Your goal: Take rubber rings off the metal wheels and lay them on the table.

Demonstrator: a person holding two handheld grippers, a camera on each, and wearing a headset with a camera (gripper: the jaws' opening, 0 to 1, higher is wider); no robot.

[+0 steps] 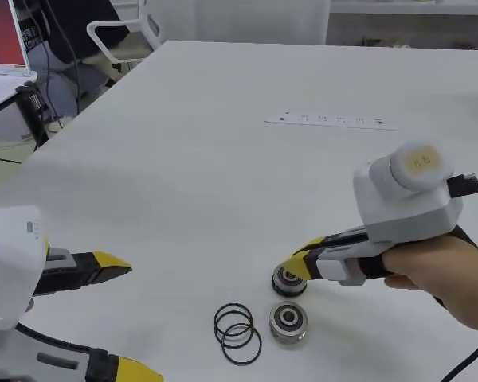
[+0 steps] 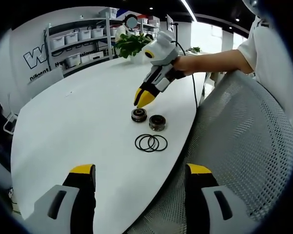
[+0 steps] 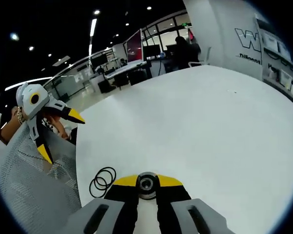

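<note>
Right tongs (image 3: 145, 181) tips at wheel (image 3: 146, 185) (loose rings (image 3: 102, 181) nearby).

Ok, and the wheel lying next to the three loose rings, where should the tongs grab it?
The wheel lies flat with its bore facing up, so it is probably best to come straight down from above and pinch its round rim on two opposite sides. Stay off the side facing the rubber rings, which lie close beside it.
</note>
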